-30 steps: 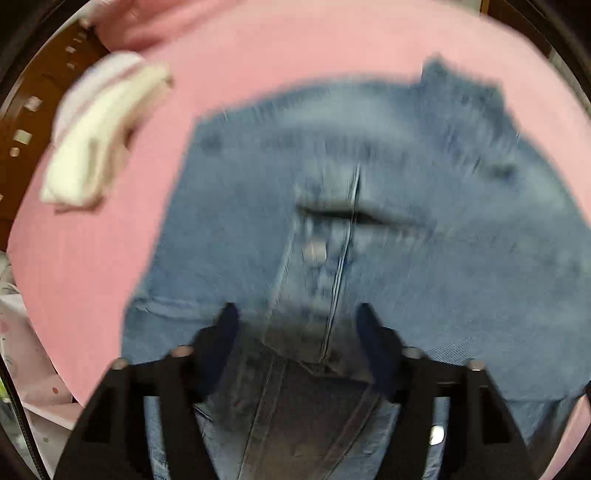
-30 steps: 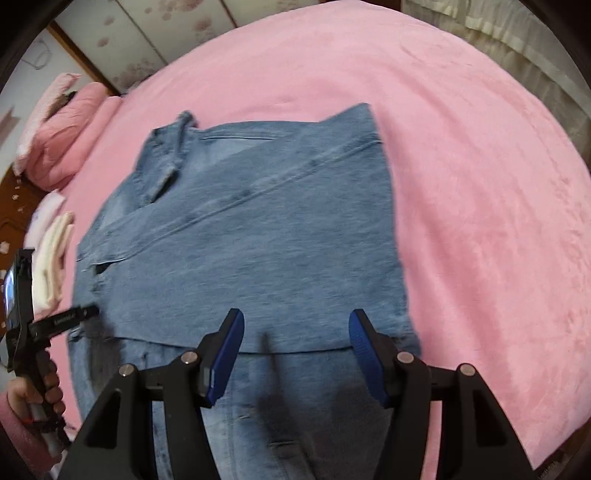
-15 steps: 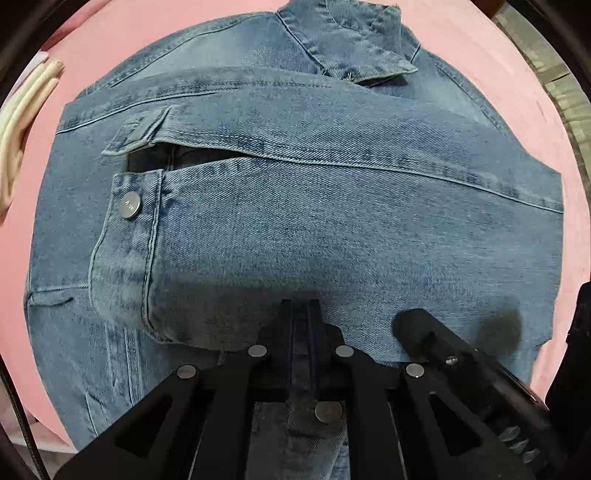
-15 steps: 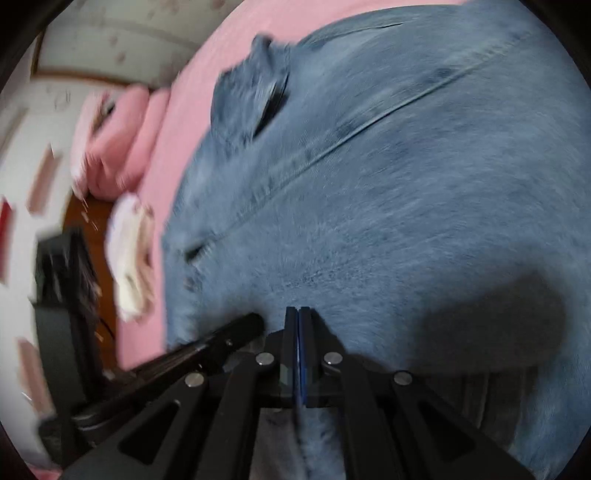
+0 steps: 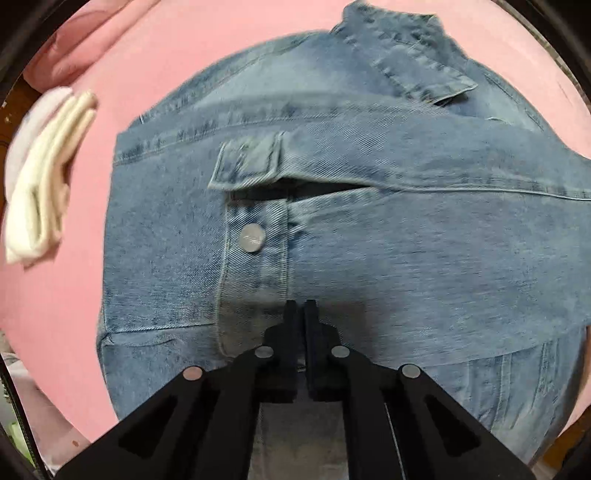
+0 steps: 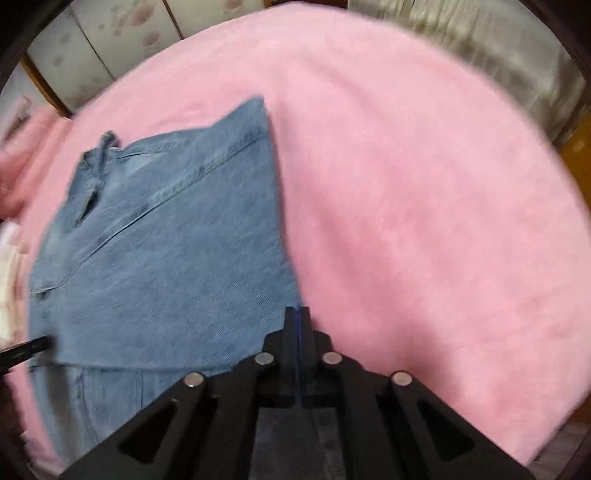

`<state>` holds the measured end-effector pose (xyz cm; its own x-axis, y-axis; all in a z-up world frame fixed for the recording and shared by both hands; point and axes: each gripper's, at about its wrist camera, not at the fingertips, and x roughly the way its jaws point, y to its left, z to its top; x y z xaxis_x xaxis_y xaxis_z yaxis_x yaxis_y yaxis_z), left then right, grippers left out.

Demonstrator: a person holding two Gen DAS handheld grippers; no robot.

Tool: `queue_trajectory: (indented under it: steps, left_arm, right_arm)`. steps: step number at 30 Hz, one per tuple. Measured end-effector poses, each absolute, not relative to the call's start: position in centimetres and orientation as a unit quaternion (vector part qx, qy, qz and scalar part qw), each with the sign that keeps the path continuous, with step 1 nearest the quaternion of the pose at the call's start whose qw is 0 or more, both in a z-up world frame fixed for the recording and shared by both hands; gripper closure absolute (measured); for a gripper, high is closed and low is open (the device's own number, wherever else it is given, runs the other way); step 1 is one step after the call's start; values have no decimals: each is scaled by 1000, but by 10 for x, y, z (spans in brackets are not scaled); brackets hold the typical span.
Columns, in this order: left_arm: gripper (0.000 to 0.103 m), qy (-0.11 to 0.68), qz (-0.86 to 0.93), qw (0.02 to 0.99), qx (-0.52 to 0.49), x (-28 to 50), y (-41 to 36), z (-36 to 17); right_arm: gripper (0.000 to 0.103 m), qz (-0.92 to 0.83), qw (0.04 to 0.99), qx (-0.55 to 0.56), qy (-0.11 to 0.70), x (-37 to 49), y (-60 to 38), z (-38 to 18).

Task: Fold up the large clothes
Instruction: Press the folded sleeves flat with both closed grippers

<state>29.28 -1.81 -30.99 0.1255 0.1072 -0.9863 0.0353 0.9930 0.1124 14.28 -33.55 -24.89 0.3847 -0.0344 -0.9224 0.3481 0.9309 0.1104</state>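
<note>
A blue denim jacket [image 5: 388, 258] lies folded on the pink blanket [image 5: 74, 288], collar at the far end and a metal button [image 5: 252, 238] on the cuff near the middle. My left gripper [image 5: 299, 306] points straight down over the folded panel, shut, tips on or just above the cloth, with no fabric visibly between them. In the right wrist view the jacket [image 6: 166, 258] fills the left half. My right gripper [image 6: 296, 312] is shut at the jacket's near right edge, where denim meets the blanket [image 6: 424, 221]. The left gripper's black tip [image 6: 33, 347] shows at the far left.
A folded cream and white cloth pile [image 5: 40, 184] lies on the blanket left of the jacket. A pink pillow [image 5: 85, 33] sits at the far left corner. Beyond the bed are a pale floral wall panel [image 6: 110, 33] and a beige curtain [image 6: 498, 55].
Both grippers went from open to shut. The right one slid right, from over the jacket's middle to its right edge. The left one came down close to the denim.
</note>
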Motion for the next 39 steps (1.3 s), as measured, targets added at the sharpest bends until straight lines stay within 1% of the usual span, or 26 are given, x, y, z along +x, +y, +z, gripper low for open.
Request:
queue_trajectory:
  steps: [3,5,7,8,11,13,16,17,18,19,20,22,23,25,26,28,30,32,35,37,39]
  left_arm:
    - [101,652,-12,758,-7,290,-36,-294]
    - [101,661,-36,746,-64,295,-47,-293]
    - [101,667,-41,734,-118,301,-55,-300]
    - [101,670,-34,730,-132,303,-56,-306]
    - [101,681,-11,717,-152,312,-53,-325]
    - [100,670,-8,731,-128,321,-49,-328]
    - [100,637,83,767,18,336,-28,-324]
    - [102,629,103,769,40,339,-20,-324]
    - [102,629,88,772,17,342,-5,-325]
    - [102,635,67,769,-28,342,10,-327]
    - [102,636,56,768,-44,342,16,-326]
    - [102,635,53,770,-23,339,11,-323]
    - [102,636,57,770,-5,336,5,-322]
    - [102,646,59,761,1,333,-4,-319]
    - [102,651,47,758,-15,330,-13,-319]
    - [102,649,-21,755,-86,323,-31,-313]
    - [102,644,-53,754,-117,316,-53,-309]
    - [102,642,-65,752,-133,315,-66,-312]
    - [102,631,-65,756,-166,334,-83,-315]
    - [102,622,-57,763,-167,354,-86,-315]
    - [102,615,-38,773,-152,366,-72,-320]
  right_arm:
    - [103,-12,835,243,493,153,-306,-227]
    - [103,61,824,283,487,166,-272,-227]
    - [103,108,797,326,497,177,-235,-242]
    - [103,129,769,365,509,184,-215,-257]
    - [103,130,724,421,531,194,-186,-293]
    - [103,107,728,415,535,195,-184,-305]
    - [103,72,741,444,499,195,-224,-311]
    - [103,28,751,453,480,190,-252,-310]
    - [103,-15,758,463,459,182,-283,-310]
    - [103,-72,766,455,448,173,-312,-308]
    - [103,-106,774,444,439,167,-332,-305]
    - [103,-167,791,394,437,160,-369,-293]
    - [103,-178,800,364,443,160,-384,-286]
    - [103,-172,808,338,451,162,-397,-276]
    - [103,-152,816,330,449,163,-398,-267]
    - [103,-99,827,331,443,165,-391,-253]
    - [103,-24,822,347,451,176,-366,-252]
    - [103,47,801,383,458,188,-328,-262]
    - [103,125,747,457,465,210,-276,-293]
    - [103,137,736,458,479,228,-246,-309]
    - [103,153,723,459,494,245,-229,-320]
